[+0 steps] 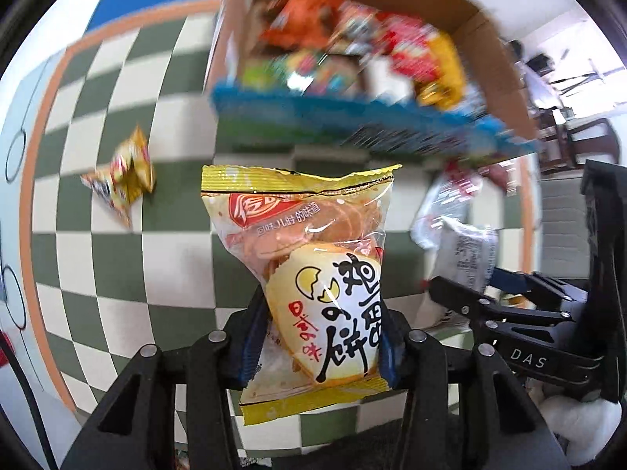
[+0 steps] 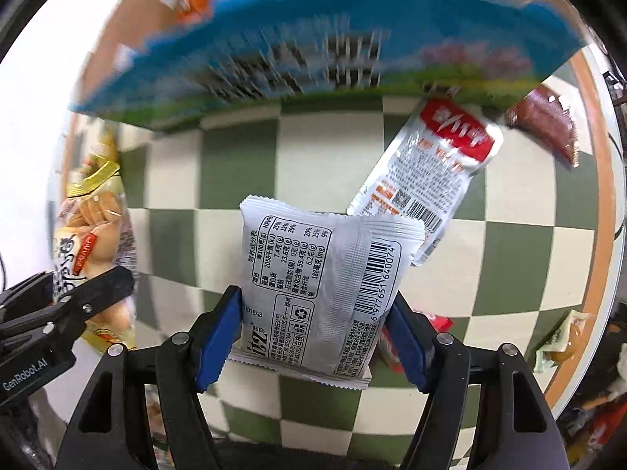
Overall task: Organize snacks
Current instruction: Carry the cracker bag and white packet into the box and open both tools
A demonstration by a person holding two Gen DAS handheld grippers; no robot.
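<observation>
Snack-filled box (image 1: 486, 35) ahead — loose packets (image 2: 427, 180) around.

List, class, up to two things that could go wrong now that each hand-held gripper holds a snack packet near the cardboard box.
1. The left hand-held gripper pinches the yellow biscuit packet only at its lower half, so it might swing or slip.
2. The cardboard box is already crowded, so the silver packet may spill over its edge.
</observation>
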